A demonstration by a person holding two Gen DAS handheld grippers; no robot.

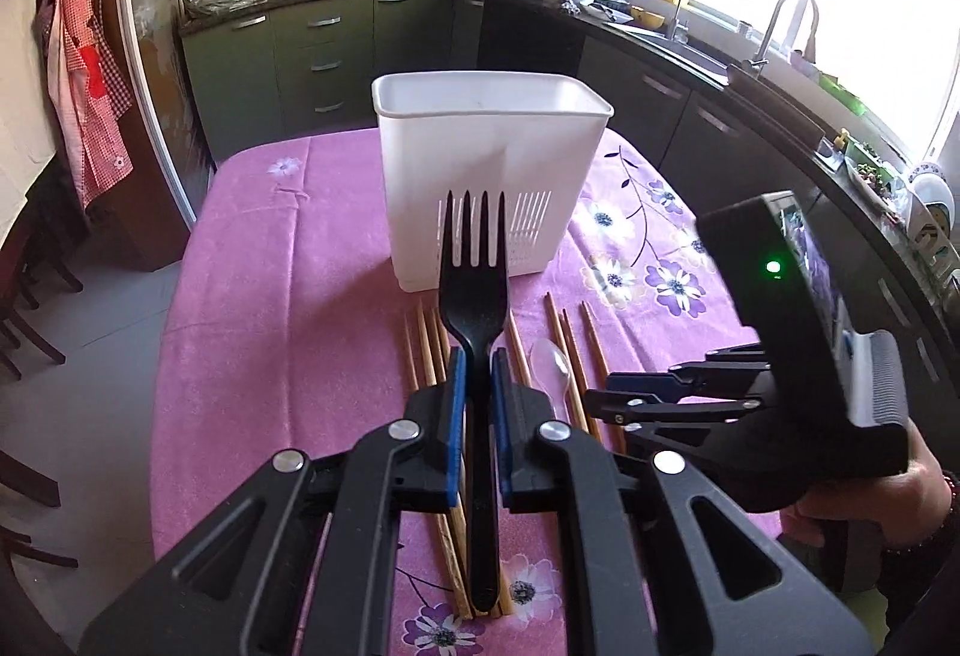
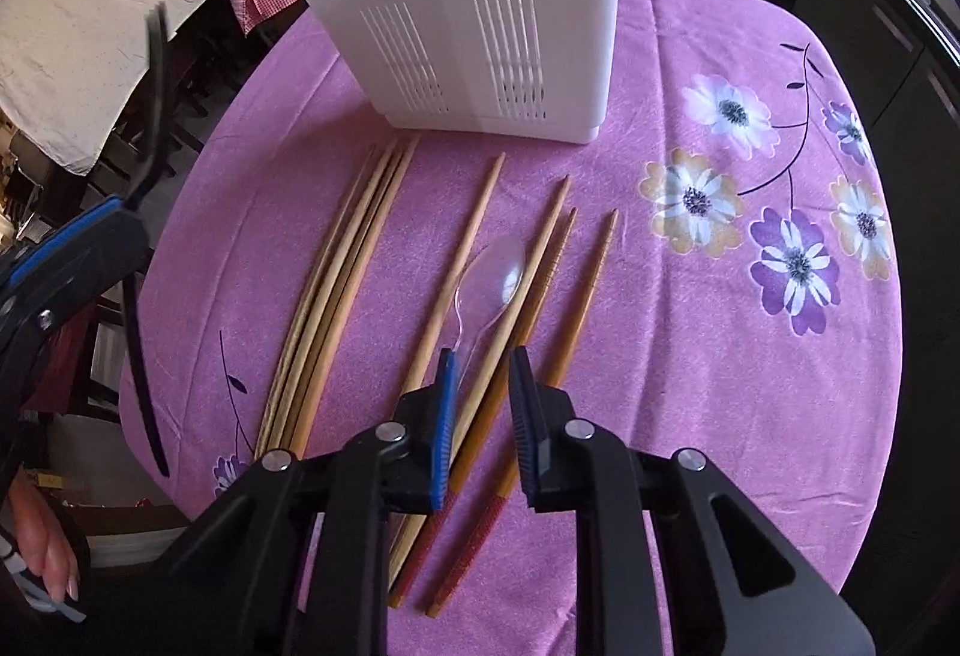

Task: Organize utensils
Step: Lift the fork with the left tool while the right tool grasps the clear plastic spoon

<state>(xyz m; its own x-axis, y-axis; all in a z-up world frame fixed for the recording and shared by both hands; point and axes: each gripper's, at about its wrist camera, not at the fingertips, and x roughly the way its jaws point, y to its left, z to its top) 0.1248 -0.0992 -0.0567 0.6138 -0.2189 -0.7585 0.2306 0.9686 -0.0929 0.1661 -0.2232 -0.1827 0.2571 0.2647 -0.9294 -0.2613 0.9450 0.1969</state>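
In a kitchen, we see a bench (image 2: 690, 386) under a pink floral cloth, with a white caddy (image 1: 489, 176) standing on it. Our left hand-held gripper (image 1: 477, 398) clamps a black fork (image 1: 474, 296), raised before the caddy. Our right hand-held gripper (image 2: 483, 392) straddles chopsticks (image 2: 480, 398) beside a clear spoon (image 2: 495, 272); pad contact is unclear.

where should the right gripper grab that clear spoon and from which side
Grip the clear spoon by its thin handle, coming straight down from above. It lies flat on the pink tablecloth, wedged between chopsticks, so a side approach is blocked. The wide, shallow bowl would likely slip; the narrow stem fits between the pads. The right gripper is already above the handle end.
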